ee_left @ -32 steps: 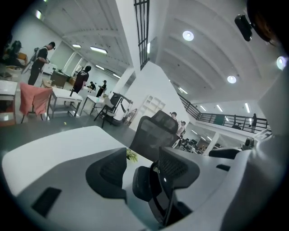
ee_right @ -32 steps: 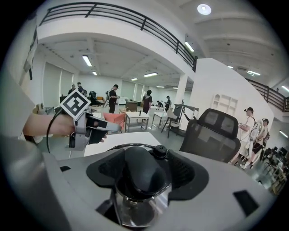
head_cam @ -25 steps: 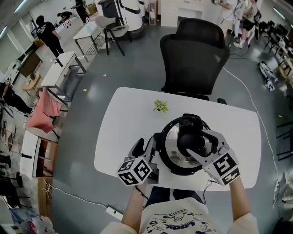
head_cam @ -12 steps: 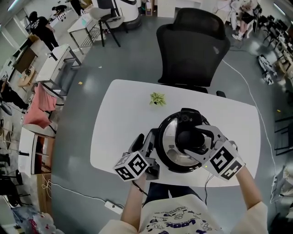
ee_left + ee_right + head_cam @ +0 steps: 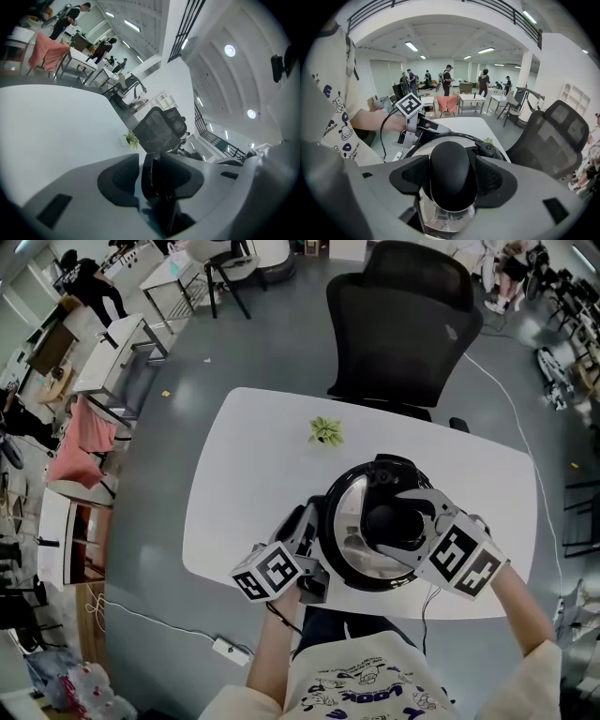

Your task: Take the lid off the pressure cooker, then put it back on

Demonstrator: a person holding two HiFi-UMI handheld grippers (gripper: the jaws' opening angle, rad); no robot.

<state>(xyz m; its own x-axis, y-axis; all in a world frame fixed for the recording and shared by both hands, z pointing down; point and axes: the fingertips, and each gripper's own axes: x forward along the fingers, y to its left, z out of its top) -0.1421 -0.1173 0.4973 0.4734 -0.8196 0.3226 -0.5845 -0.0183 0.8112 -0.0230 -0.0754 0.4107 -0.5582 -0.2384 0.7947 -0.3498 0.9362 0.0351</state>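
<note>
Pressure cooker (image 5: 361, 583) stands on the desk (image 5: 244, 484), with its lid (image 5: 347, 521) on. The left gripper (image 5: 149, 176) jaws have just been closing and pinch its dark side handle (image 5: 157, 187). Farther, the right gripper (image 5: 453, 180) jaws clamp the knob (image 5: 453, 164). The cooker seems braced for lifting.

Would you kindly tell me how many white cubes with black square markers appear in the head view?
2: one white marker cube left of the round black-and-steel pressure cooker; the other cube at its right. None seems hidden.
</note>
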